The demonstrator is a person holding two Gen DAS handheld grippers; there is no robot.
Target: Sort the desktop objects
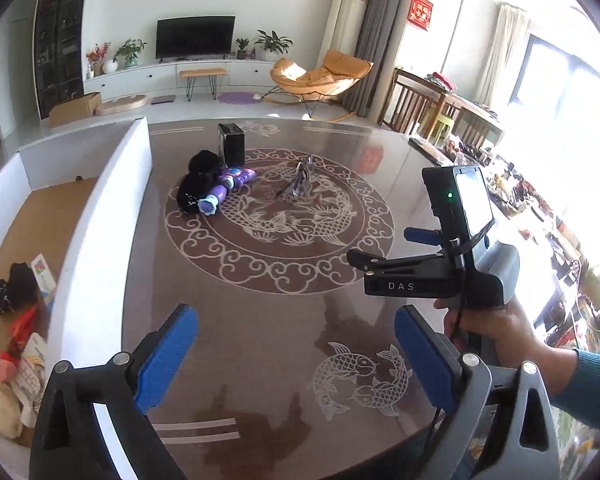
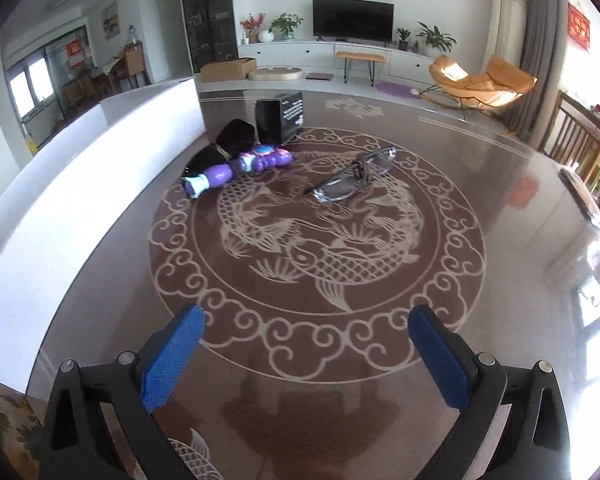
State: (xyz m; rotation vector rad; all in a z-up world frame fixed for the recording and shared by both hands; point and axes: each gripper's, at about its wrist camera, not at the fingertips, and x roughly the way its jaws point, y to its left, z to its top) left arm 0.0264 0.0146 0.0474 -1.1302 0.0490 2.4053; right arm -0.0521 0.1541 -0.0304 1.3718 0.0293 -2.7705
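Both tongs wide, nothing held.
Left gripper [image 1: 296,354] and right gripper [image 2: 306,354] over table [image 2: 480,184]; glasses [image 2: 350,178], purple toy [image 2: 240,166] ahead.

Glasses [image 2: 350,178] lie mid-table [image 2: 440,340], toy [image 2: 240,168] to their left, small box [image 2: 278,120] behind, bin [image 1: 112,216] at far left.

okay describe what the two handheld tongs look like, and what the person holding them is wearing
Both tongs have black arms with silver bolts and blue textured pads: the left tongs, the right tongs. Seen from the left wrist view, the right unit has a black bar marked "DAS", a grey body, a lit green light, a thin black cable, and the hand gripping it wears a teal sleeve.
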